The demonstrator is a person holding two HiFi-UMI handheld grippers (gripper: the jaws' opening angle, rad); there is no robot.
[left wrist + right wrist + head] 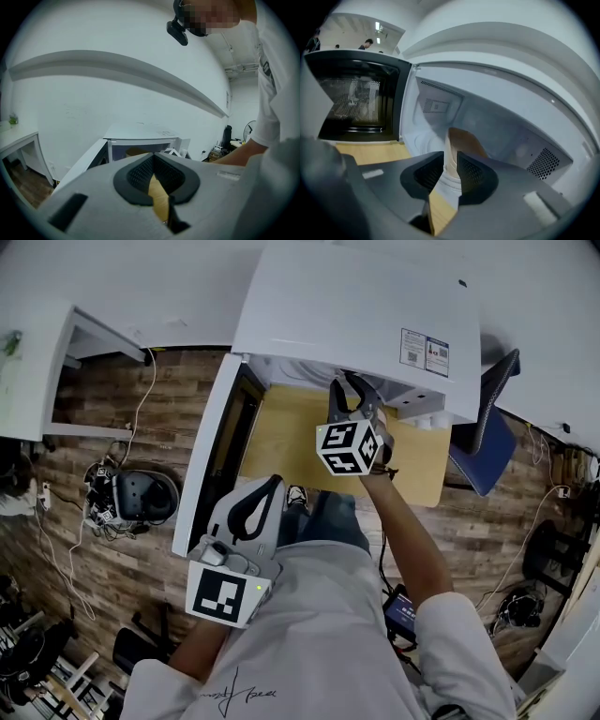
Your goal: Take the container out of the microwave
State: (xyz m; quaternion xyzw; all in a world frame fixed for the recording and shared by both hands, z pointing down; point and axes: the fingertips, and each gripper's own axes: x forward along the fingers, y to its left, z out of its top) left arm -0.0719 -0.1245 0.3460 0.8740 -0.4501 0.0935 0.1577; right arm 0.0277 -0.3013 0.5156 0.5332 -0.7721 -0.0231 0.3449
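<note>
The white microwave [356, 315] stands on a wooden table [281, 437], its door [202, 465] swung open to the left. My right gripper [354, 390] reaches into the microwave's mouth. In the right gripper view a tan container [464, 143] with a brown inside stands on the cavity floor. Its near wall shows in the narrow gap of the right gripper [450, 161], whose jaws stand a little apart. My left gripper [272, 486] hangs back near my body with fingertips together and nothing in it. In its own view the left gripper [153, 157] points at the microwave [140, 133].
The dark glass door [356, 98] stands left of the cavity. A blue chair [487, 442] is right of the table and a white desk [56, 362] at far left. Cables and a black object [141, 493] lie on the wood floor.
</note>
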